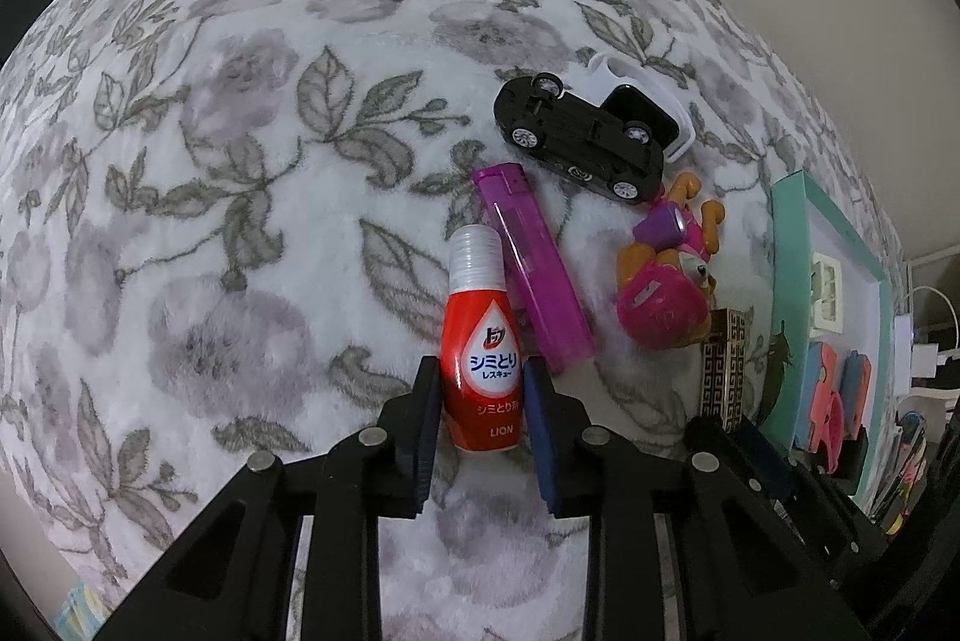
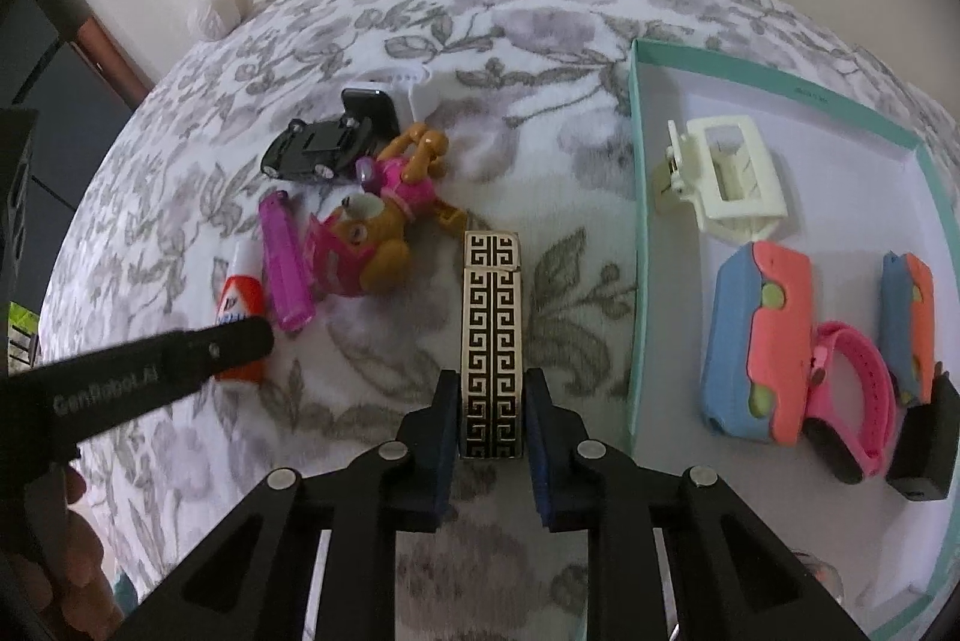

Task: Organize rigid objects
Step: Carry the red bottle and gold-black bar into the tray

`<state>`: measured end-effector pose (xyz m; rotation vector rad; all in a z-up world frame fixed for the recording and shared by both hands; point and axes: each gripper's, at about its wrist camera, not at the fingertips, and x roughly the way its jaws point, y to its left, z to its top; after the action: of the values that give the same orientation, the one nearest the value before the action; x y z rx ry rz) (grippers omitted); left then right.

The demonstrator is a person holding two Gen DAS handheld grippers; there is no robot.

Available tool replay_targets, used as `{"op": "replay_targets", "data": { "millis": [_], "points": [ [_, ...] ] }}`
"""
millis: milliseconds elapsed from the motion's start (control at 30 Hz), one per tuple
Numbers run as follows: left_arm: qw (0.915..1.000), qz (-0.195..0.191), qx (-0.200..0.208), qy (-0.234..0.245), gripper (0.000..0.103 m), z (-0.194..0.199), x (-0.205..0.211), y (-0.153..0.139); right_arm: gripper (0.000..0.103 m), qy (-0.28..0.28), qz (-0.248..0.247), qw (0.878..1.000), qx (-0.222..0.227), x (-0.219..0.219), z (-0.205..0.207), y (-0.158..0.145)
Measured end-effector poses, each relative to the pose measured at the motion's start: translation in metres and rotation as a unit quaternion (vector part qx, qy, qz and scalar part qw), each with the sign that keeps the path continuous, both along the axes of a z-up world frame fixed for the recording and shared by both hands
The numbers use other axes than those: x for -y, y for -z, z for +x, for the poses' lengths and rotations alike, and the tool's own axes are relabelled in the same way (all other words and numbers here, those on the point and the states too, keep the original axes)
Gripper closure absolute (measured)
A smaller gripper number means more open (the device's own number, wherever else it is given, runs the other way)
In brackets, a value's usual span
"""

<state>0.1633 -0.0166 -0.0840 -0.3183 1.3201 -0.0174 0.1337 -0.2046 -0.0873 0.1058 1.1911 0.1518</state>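
Note:
A red stain-remover bottle [image 1: 477,317] with a clear cap lies on the floral blanket. My left gripper [image 1: 483,365] is shut on its lower body, one pad on each side. Beside it lies a purple lighter [image 1: 534,269]. A black-and-gold patterned case [image 2: 492,329] lies lengthwise between the pads of my right gripper [image 2: 492,376], which is shut on its near end. Farther off lie an upturned black toy car [image 2: 306,152], a pink-and-brown toy dog [image 2: 384,221] and a white-strapped smartwatch [image 1: 636,101]. A teal-rimmed tray [image 2: 637,221] sits to the right.
The tray holds a cream hair claw [image 2: 726,179], two blue-and-coral cases [image 2: 756,335], a pink wristband [image 2: 852,389] and a small black block [image 2: 924,443]. A pale ball [image 2: 219,8] sits at the blanket's far left edge, by the wall.

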Motion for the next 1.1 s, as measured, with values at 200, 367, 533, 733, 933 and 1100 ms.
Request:
{"op": "replay_targets", "data": {
  "millis": [200, 367, 533, 733, 933, 1100],
  "points": [
    [0.9998, -0.011, 0.003, -0.017, 0.075, -0.001, -0.008, -0.003, 0.081, 0.006, 0.004, 1.0, -0.001, 0.0, 0.0, -0.001],
    [0.999, -0.021, 0.016, -0.035, 0.075, -0.006, -0.021, -0.014, 0.081, 0.014, 0.015, 1.0, 0.004, 0.006, -0.001, -0.01],
    [0.9974, -0.023, 0.055, -0.04, 0.075, -0.012, -0.022, -0.04, 0.081, 0.027, 0.033, 0.999, 0.019, 0.014, -0.002, -0.028],
    [0.9919, -0.022, 0.121, -0.032, 0.075, -0.019, -0.014, -0.079, 0.081, 0.049, 0.049, 0.996, 0.049, 0.031, -0.003, -0.056],
    [0.9811, -0.026, 0.192, 0.005, 0.075, -0.03, 0.013, -0.118, 0.081, 0.077, 0.057, 0.991, 0.092, 0.059, -0.009, -0.095],
    [0.9717, -0.029, 0.228, 0.053, 0.075, -0.04, 0.05, -0.135, 0.081, 0.105, 0.036, 0.987, 0.12, 0.089, -0.019, -0.124]
  ]
}}
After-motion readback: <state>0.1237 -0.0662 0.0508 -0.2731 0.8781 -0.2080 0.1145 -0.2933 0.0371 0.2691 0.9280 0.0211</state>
